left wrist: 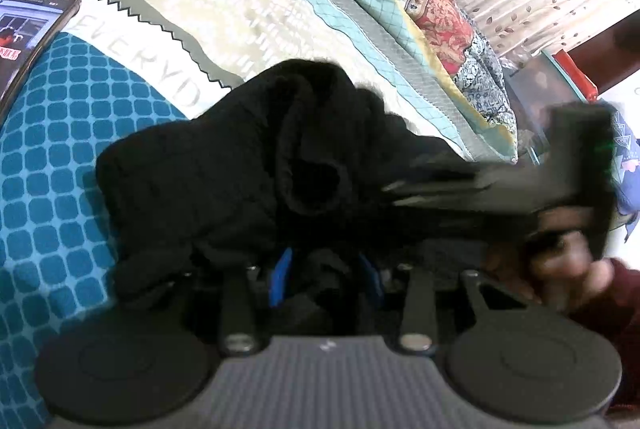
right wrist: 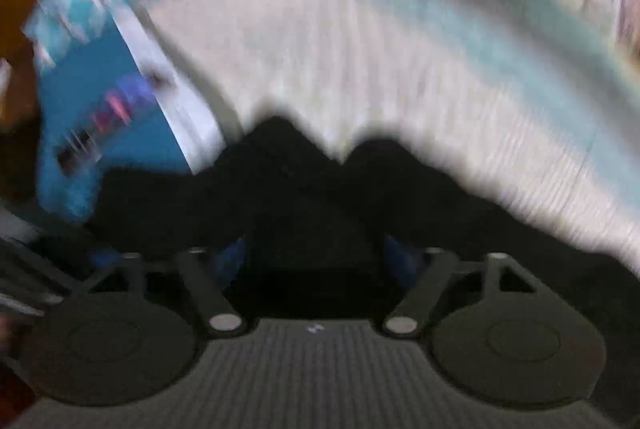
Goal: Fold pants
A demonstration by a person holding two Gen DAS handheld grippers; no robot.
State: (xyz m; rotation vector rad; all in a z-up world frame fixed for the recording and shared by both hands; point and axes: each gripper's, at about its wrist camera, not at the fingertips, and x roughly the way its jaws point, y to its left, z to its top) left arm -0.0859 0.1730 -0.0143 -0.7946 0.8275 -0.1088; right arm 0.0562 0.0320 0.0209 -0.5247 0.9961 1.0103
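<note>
We see the crumpled black fabric pants (left wrist: pixel 224 165) heaped on the bed (left wrist: pixel 248 13), directly ahead of the left claw (left wrist: pixel 324 277), which pinches a fold. The right claw (right wrist: pixel 316 261) enters from the right, narrowly parted; its grip is indiscernible.

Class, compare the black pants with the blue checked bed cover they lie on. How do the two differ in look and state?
The black fabric pants are plain and dark, while the blue checked bed cover carries a pattern of squares. The pants sit bunched in a crumpled heap, while the cover is spread flat. Both are soft cloth.
</note>
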